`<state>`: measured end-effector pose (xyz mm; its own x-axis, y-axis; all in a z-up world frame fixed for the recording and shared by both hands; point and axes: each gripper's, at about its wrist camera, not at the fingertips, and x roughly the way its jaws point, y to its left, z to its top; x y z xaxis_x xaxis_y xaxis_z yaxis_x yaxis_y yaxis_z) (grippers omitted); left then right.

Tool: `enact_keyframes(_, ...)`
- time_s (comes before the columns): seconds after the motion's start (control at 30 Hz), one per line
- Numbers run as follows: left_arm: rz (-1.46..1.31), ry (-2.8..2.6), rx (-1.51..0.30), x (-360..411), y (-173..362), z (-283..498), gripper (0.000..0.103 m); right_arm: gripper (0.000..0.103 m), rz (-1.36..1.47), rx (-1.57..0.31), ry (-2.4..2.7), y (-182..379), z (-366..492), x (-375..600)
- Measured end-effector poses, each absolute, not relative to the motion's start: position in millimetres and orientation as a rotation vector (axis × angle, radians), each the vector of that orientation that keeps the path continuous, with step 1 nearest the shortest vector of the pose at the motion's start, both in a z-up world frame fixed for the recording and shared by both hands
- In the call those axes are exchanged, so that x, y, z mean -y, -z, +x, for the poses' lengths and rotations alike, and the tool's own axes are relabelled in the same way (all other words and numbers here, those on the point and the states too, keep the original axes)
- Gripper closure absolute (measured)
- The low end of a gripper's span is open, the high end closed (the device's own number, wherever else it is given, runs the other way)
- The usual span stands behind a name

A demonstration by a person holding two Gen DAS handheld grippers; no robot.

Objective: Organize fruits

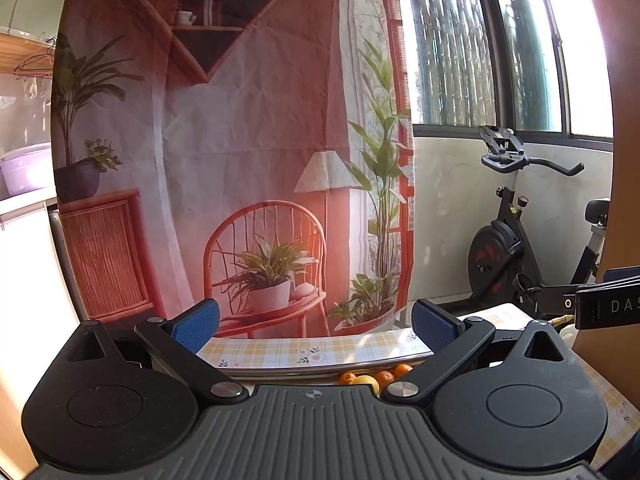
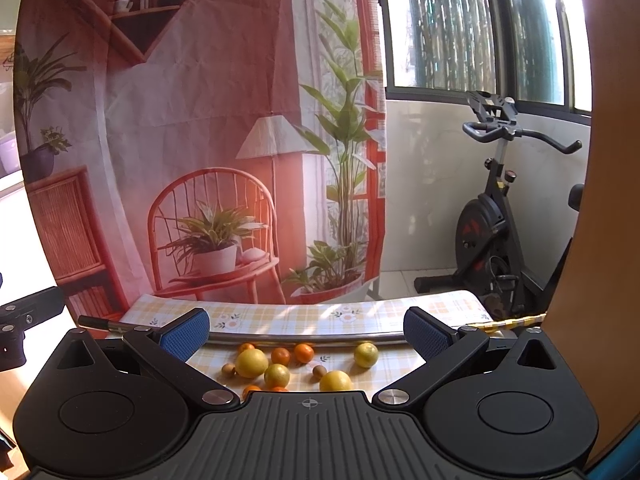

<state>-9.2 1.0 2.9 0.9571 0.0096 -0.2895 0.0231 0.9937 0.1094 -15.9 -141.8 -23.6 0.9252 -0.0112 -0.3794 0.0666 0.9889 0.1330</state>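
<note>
Loose fruit lies on a yellow checked tablecloth (image 2: 288,316): several yellow lemons (image 2: 251,363), several small oranges (image 2: 304,353) and two small brown fruits (image 2: 319,371). My right gripper (image 2: 306,334) is open and empty, held above and in front of the fruit. My left gripper (image 1: 316,326) is open and empty, held higher. Below it a few oranges (image 1: 385,378) and a lemon (image 1: 366,382) peek out. The other gripper shows at the right edge of the left wrist view (image 1: 608,306).
A metal rail (image 2: 304,337) runs across the table behind the fruit. A printed fabric backdrop (image 2: 200,140) hangs just past the table. An exercise bike (image 2: 496,220) stands at the right by the window. A wooden panel (image 2: 612,160) borders the right side.
</note>
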Motion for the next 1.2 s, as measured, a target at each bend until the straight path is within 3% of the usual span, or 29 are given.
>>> enact_keyframes(1.2,0.091,-0.003,-0.283,-5.5,-6.4,-11.1,0.0,0.0,0.14,-0.38,0.051,20.8,-19.7,141.6)
